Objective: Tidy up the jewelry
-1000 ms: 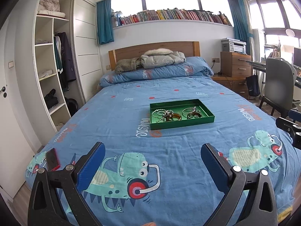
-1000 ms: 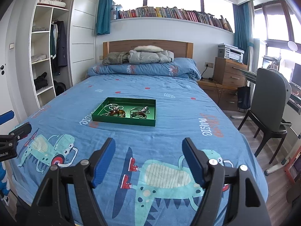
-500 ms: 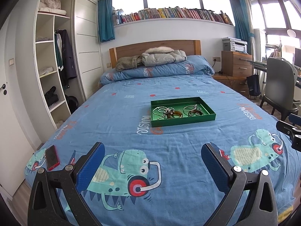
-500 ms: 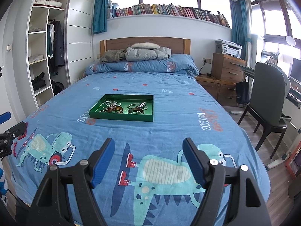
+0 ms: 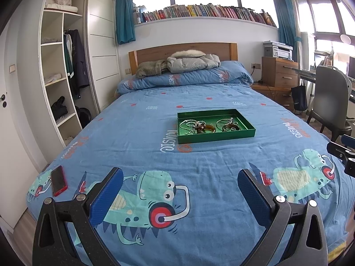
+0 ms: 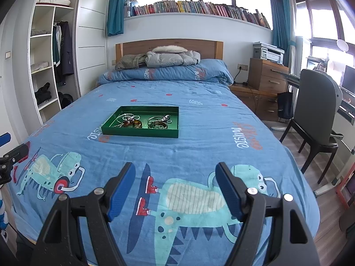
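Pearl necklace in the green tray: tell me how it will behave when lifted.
The pearl necklace lies in loose curves, so probably floppy. It overlaps the brown bangle, so it may snag and drag it. Its beads look small: likely light.

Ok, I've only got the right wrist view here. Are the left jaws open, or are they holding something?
Observer: The left gripper is wide open with nothing between its jaws, only the blue bedsheet beneath.
Operator: Is anything lying on the bed over on that side?
Observer: Yes, a red phone lies flat near the bed's near left corner, to the left of the jaws.
Operator: Is it anywhere near the jewelry?
Observer: No, it lies well apart from the green tray, which sits mid-bed, farther from the camera.
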### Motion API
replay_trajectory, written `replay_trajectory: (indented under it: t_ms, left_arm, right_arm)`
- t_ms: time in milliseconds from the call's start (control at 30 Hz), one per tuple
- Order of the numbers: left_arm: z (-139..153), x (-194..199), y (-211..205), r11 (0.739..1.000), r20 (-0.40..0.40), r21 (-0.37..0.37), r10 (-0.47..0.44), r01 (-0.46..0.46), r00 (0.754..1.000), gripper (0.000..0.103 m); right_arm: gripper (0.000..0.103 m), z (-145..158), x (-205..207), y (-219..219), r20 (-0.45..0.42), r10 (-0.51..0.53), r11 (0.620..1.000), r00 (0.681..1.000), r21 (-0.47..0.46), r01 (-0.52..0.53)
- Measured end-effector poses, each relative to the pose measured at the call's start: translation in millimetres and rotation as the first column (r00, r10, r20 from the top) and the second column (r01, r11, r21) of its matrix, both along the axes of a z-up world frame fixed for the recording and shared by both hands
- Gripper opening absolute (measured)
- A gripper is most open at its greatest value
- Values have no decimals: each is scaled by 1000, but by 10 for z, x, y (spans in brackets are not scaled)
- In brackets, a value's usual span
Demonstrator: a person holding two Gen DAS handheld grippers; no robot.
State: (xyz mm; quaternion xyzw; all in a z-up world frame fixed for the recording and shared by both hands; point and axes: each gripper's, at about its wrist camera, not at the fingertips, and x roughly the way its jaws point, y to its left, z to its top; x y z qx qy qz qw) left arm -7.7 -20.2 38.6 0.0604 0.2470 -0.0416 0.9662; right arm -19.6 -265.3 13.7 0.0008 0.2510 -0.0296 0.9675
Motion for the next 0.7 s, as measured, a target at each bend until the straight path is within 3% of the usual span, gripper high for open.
replay_trajectory:
  t_ms: [700]
  left_arm:
    - [-106,84,48,1000,-41,-14,3,-4,999,101]
  right_arm:
    - [73,-97,39,-82,-16,-16,1000,1000,2,16]
